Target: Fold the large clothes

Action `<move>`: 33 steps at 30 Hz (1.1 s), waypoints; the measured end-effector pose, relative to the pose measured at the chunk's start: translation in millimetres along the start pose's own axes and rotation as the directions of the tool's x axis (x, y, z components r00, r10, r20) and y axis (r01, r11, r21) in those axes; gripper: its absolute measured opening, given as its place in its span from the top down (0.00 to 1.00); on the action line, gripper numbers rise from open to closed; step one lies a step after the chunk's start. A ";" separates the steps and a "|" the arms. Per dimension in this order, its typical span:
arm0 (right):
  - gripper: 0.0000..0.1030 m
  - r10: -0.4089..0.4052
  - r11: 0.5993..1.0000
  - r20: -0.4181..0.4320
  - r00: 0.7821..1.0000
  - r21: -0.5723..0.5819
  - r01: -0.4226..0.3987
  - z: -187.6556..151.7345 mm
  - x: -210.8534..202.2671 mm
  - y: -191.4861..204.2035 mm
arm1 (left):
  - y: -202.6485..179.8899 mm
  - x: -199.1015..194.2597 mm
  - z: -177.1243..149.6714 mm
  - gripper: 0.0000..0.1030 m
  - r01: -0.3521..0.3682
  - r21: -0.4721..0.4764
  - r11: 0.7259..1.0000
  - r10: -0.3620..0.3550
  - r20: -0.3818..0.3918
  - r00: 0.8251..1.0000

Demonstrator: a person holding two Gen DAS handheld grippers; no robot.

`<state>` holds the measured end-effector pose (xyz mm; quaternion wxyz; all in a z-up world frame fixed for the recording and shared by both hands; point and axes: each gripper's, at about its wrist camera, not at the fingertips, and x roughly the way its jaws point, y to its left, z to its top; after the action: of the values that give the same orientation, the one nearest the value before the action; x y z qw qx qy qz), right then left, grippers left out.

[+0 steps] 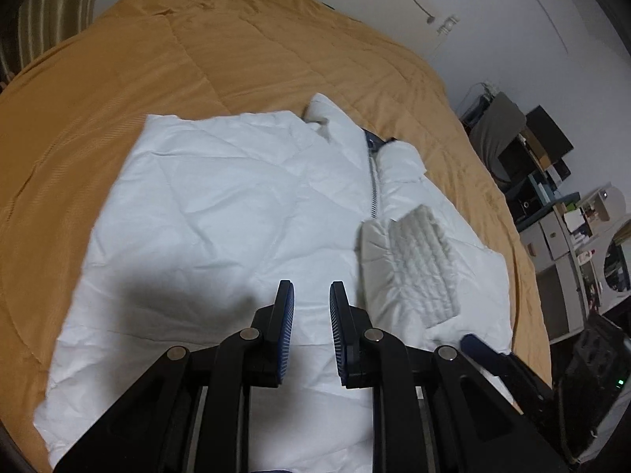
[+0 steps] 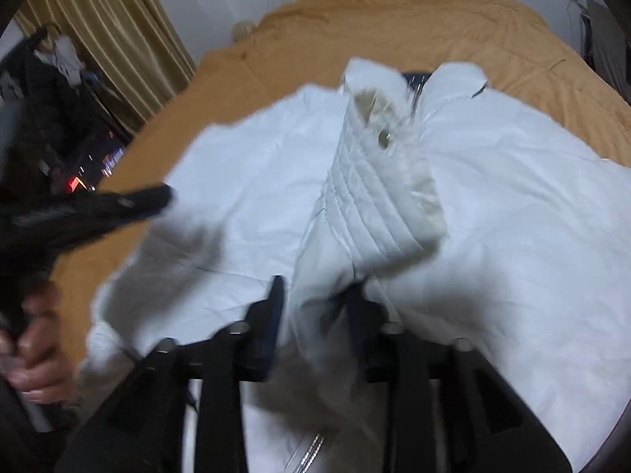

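Observation:
A white padded jacket point(image 1: 221, 205) lies spread front-up on the bed, its zip point(image 1: 372, 181) running up toward the collar point(image 1: 327, 112). One sleeve is folded across the front, its ribbed cuff point(image 1: 426, 260) lying on top. My left gripper point(image 1: 311, 303) hovers over the jacket's lower part, its jaws a little apart with nothing between them. My right gripper point(image 2: 315, 303) is low over the folded sleeve point(image 2: 378, 197), jaws apart, with loose sleeve fabric lying between the fingers; the picture is blurred. A hand point(image 2: 35, 354) holds the left gripper point(image 2: 150, 199) at the left.
A mustard quilt point(image 1: 236, 51) covers the whole bed under the jacket. Shelves with clutter point(image 1: 552, 197) stand past the bed's right edge. A gold curtain point(image 2: 118, 39) and dark clutter point(image 2: 59, 118) are at the far left. A white wall is behind.

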<state>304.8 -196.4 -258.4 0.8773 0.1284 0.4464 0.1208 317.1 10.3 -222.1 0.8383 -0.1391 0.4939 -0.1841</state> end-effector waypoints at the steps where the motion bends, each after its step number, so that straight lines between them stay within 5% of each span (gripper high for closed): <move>1: 0.12 -0.002 1.000 0.047 0.999 -0.010 0.002 -2.5 -18.4 -1.3 | -12.2 3.9 -2.5 0.82 0.010 0.026 1.000 -0.010 -0.012 1.000; 6: 0.11 -0.035 0.999 0.140 0.990 0.045 0.029 -15.0 -90.1 -23.6 | -62.8 27.9 -21.3 0.82 -0.002 0.150 0.989 0.008 -0.036 0.999; 13: 0.11 -0.128 0.975 0.172 0.977 0.201 0.093 -26.7 -131.0 -74.2 | -100.4 33.0 -50.9 0.82 -0.128 0.219 0.967 0.134 -0.014 0.991; 16: 0.11 -0.113 0.967 0.162 0.980 0.246 0.071 -32.7 -133.2 -86.6 | -106.1 3.6 -73.3 0.81 -0.109 0.247 0.963 0.084 0.109 0.991; 19: 0.11 -0.109 0.966 0.152 0.982 0.251 0.069 -34.1 -132.9 -88.3 | -112.9 23.8 -69.2 0.61 -0.160 0.291 0.943 0.137 0.099 0.986; 21: 0.11 -0.116 0.964 0.154 0.981 0.256 0.074 -33.9 -134.0 -88.1 | -105.6 49.7 -56.0 0.62 -0.140 0.253 0.957 0.138 0.026 0.990; 26: 0.11 -0.115 0.967 0.157 0.981 0.245 0.074 -36.3 -135.6 -83.7 | -92.1 73.8 -33.8 0.66 -0.080 0.216 0.973 0.085 -0.016 0.996; 28: 0.11 -0.112 0.965 0.154 0.982 0.253 0.070 -36.6 -133.6 -85.0 | -77.6 70.8 -27.2 0.90 -0.076 0.152 0.986 0.081 -0.029 0.996; 33: 0.11 -0.114 0.963 0.151 0.982 0.261 0.072 -37.1 -131.5 -85.7 | -20.5 35.7 -13.8 0.93 0.019 -0.037 0.999 -0.019 0.007 1.000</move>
<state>207.7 -315.4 -209.1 0.8922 0.2280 0.3896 0.0101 317.3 -24.7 -247.8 0.8355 -0.1599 0.4930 -0.1826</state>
